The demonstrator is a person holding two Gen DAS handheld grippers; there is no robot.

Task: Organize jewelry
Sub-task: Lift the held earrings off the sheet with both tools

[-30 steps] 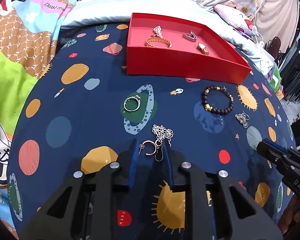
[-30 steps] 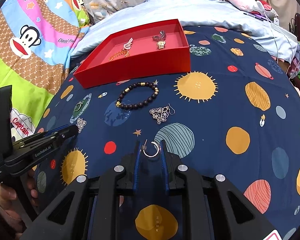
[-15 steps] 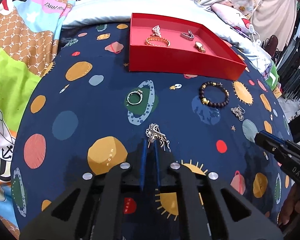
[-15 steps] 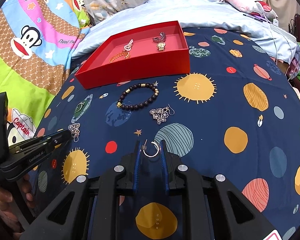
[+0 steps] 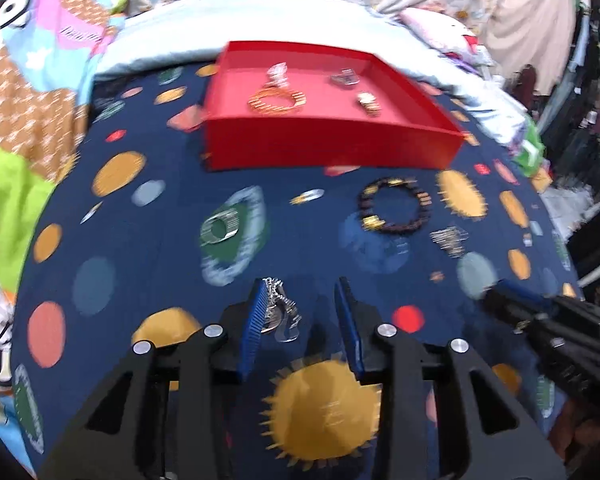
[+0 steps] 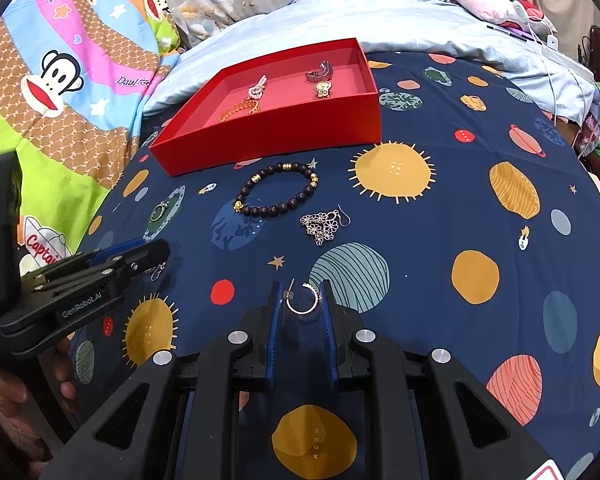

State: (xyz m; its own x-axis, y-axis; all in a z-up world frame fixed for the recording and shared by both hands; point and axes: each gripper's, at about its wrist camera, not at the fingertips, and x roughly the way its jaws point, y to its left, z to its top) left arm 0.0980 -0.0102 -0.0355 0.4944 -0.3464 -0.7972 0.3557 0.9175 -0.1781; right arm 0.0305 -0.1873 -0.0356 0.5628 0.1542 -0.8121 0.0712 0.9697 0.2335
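My left gripper (image 5: 300, 312) is open over the planet-print cloth. A silver flower earring (image 5: 278, 312) hangs against its left finger. My right gripper (image 6: 300, 304) is shut on a silver hoop earring (image 6: 303, 300), held just above the cloth. A red tray (image 6: 276, 132) at the back holds a gold bracelet (image 5: 276, 100), a pearl piece, a clip and a watch. On the cloth lie a dark bead bracelet (image 6: 278, 194), a second flower earring (image 6: 324, 226) and a silver ring (image 5: 220, 228). The left gripper shows in the right wrist view (image 6: 156, 254).
A pale blue pillow (image 6: 420, 12) lies behind the tray. A bright cartoon quilt (image 6: 60, 80) lies to the left. The cloth drops off at the right edge, with clutter (image 5: 580, 80) beyond.
My left gripper was open around a hoop and the flower earring, shut half a second ago, and has now opened with the flower earring against its left finger; that view is blurred. My right gripper has not moved.
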